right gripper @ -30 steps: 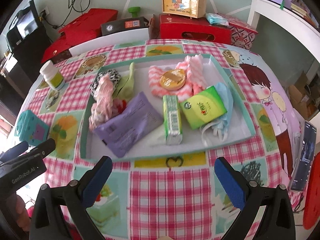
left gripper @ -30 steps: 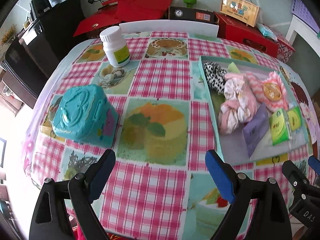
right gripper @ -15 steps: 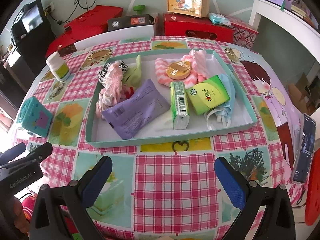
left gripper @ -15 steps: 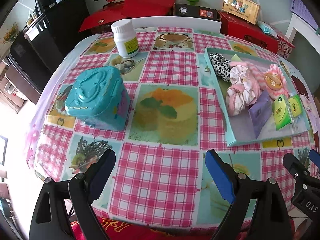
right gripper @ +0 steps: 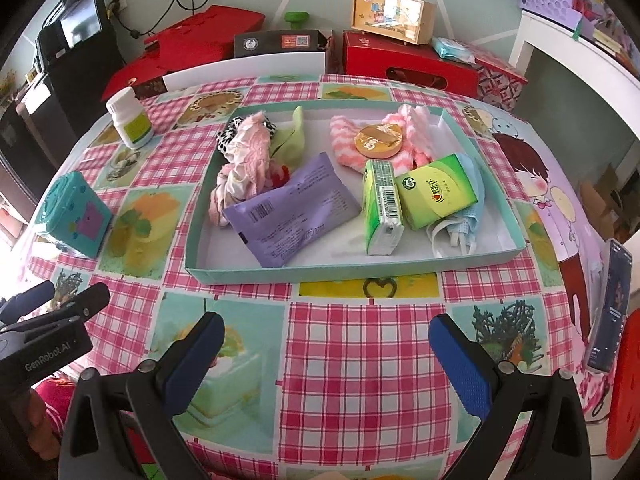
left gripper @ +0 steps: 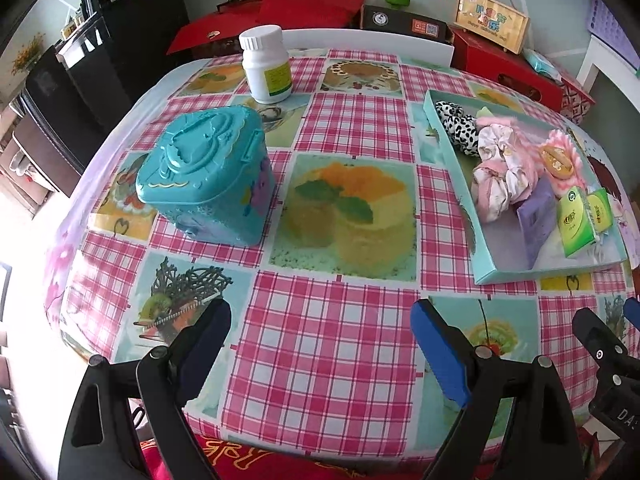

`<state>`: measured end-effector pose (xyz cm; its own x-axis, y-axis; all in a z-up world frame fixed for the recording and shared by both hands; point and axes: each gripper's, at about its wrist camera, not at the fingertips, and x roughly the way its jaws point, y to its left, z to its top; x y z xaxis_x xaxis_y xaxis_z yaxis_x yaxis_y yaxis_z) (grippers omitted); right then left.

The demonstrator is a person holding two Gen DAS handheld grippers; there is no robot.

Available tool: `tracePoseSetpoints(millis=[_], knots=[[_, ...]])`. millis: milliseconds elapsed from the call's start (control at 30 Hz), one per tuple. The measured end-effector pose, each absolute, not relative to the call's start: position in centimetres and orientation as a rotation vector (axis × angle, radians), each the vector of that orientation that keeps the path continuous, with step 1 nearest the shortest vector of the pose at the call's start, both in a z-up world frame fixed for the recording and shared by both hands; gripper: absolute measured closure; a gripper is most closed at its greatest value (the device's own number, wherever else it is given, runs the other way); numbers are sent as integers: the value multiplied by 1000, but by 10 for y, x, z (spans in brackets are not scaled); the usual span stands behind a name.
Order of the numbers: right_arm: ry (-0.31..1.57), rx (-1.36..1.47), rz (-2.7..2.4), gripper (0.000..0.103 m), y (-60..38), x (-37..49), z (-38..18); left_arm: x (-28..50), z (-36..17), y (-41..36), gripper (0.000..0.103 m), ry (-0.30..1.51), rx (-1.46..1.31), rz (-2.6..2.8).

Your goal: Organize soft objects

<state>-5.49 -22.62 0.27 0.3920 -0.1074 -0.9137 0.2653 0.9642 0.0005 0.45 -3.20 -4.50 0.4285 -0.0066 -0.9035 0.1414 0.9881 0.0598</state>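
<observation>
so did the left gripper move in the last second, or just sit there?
Yes. In its own view the teal box and white bottle sit farther from the left gripper than before, with the table's near edge now showing: it backed away.

Both grippers tipped steeply down, side by side. Left gripper (left gripper: 320,346): blue-padded fingers (left gripper: 440,354) spread wide, nothing between. Right gripper (right gripper: 326,360): fingers (right gripper: 460,364) equally wide, empty. A hand (right gripper: 38,420) grips the left handle.

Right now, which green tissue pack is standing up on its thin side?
The narrower tissue pack, next to the purple packet, shows its barcode on top. The wider pack lies tilted on the blue face mask.
</observation>
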Motion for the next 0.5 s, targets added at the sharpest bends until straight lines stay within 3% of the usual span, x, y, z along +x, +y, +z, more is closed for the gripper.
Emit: tracePoseSetpoints(millis=[500], knots=[[1159,148,-268,0,-227,-55,-2,2,-47,-35,12,1112,155,-80]])
